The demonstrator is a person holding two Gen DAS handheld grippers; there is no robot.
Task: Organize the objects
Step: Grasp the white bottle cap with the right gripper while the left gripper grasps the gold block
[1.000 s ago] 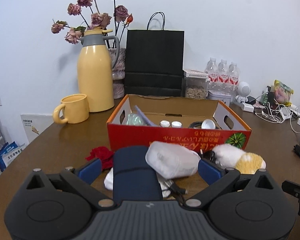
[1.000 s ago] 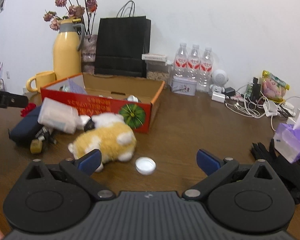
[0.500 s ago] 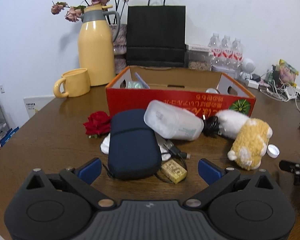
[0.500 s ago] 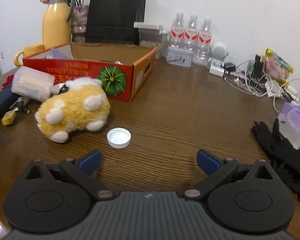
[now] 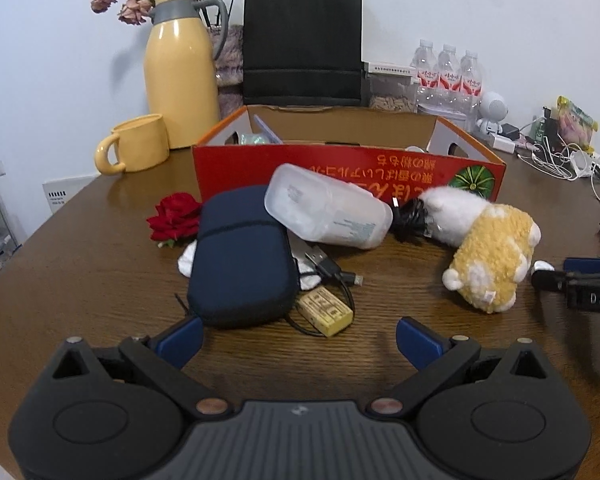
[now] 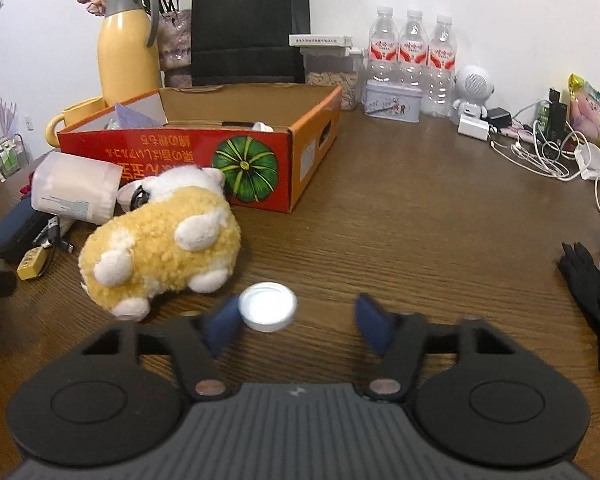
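Clutter lies heaped on my wooden table (image 6: 420, 216) in front of the red cardboard box (image 5: 340, 168): a navy pouch (image 5: 242, 260), a translucent plastic container (image 5: 328, 216) leaning across it, a red fabric rose (image 5: 174, 216), a yellow block (image 5: 326, 308) among black cable, and a yellow-and-white plush toy (image 6: 160, 248). My left gripper (image 5: 298, 336) hangs with its jaws spread wide just short of the pouch, holding nothing. My right gripper (image 6: 296, 320) has just been closing; a white bottle cap (image 6: 267, 306) lies between its blue fingers (image 6: 220, 322), beside the left one, the right still apart from it.
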